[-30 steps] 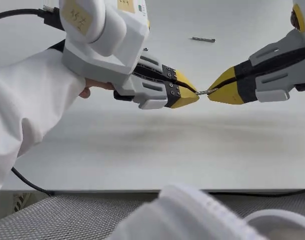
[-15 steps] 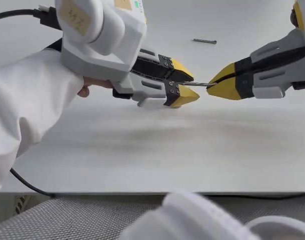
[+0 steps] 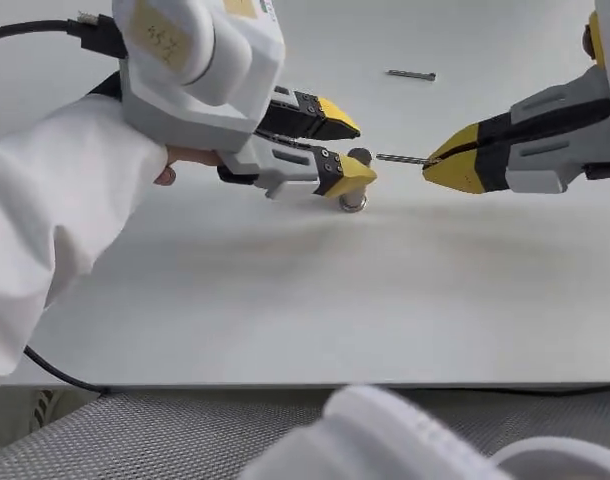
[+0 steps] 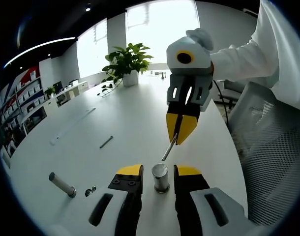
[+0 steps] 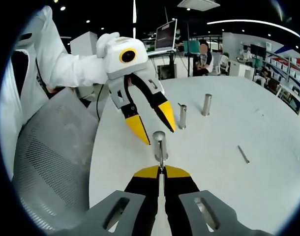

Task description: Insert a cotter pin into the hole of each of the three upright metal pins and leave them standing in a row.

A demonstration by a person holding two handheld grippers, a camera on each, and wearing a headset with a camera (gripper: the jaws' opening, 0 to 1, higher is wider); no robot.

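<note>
Inside spread left hand-held gripper, short silvery upright pin, right hand-held gripper clamping thin cotter pin

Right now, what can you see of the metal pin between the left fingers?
The metal pin is a short, shiny silver cylinder with a flat top. It stands upright on the white table between the left gripper's open fingers, a small gap each side. The cotter pin's tip points at its top.

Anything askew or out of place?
Nothing clearly wrong. The right gripper view shows three metal pins upright; a metal pin at the left gripper view's edge looks tipped, perhaps fisheye bend. A rod lies loose.
</note>
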